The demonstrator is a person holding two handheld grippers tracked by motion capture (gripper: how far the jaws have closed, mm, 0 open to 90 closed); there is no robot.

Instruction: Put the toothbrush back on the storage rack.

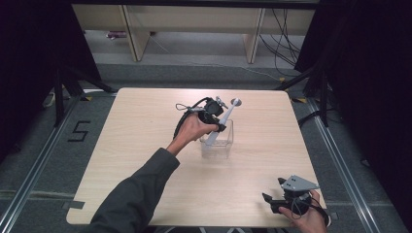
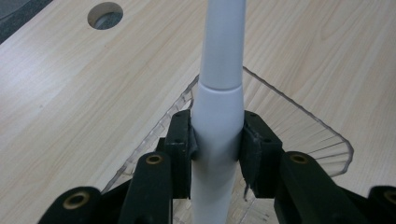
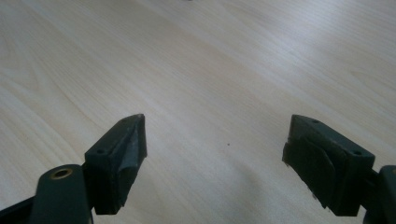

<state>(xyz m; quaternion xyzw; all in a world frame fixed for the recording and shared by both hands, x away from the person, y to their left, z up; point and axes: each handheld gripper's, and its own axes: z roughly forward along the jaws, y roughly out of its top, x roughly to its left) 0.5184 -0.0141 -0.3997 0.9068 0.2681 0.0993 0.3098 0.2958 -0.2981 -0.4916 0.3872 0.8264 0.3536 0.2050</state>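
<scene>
Wooden table [image 1: 145, 145], frame centre; clear plastic container [image 1: 218, 141], mid-frame, standing open to receive; white long-handled utensil [image 2: 218, 93], slanted into it, clamped by left gripper [image 2: 217, 140] for lowering; right gripper [image 3: 215, 144], lower right, jaws spread, empty, idle.

Grey floor [image 1: 43, 160], black curtains [image 1: 29, 58], pale shelving [image 1: 194, 22].

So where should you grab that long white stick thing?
Probably on its thick lower handle, where the left tool already squeezes the white stick from both sides. It is round and wider there, so the pads get more to press on. Come from the open end above the clear box, since the stick leans out of it.
</scene>
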